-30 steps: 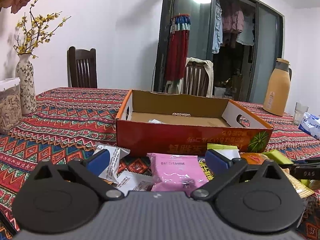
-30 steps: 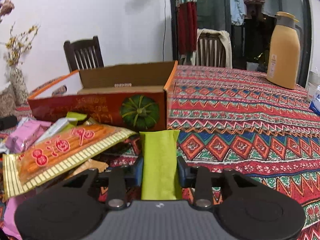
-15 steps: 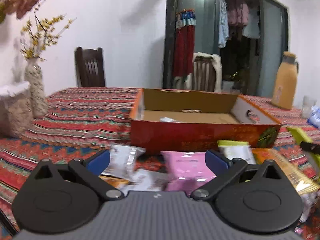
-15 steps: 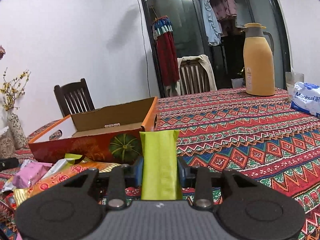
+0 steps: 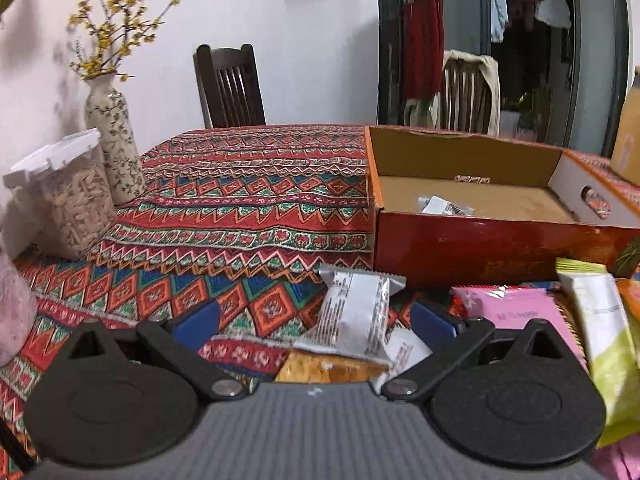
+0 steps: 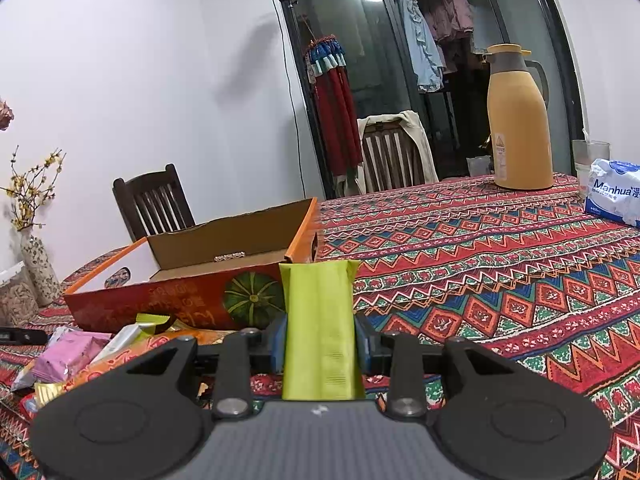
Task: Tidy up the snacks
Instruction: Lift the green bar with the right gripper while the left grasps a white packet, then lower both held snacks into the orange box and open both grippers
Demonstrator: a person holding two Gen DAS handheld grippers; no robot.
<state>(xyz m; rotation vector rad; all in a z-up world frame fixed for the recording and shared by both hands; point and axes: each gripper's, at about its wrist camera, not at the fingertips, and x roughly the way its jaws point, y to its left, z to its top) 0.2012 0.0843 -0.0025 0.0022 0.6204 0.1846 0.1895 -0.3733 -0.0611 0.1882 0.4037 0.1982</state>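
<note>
Here the right gripper clamps a green packet upright, ready for the box; the left gripper gapes over a silver packet, likely next

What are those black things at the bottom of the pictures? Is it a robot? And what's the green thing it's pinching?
It isn't a robot. A person holds a grabber tool in each hand, and each tool has a small camera looking out along its two fingers. So each picture is what one grabber sees.

In the right-hand picture, the right gripper is squeezed shut on a green snack packet.

In the left-hand picture, the left gripper is open, with nothing pinched. A silver snack packet lies on the table between its fingers, beside a pink packet.

Behind them is an open cardboard box with a few small snacks inside, on a colourful patterned tablecloth. My guess is the snacks are meant to go into the box.
</note>
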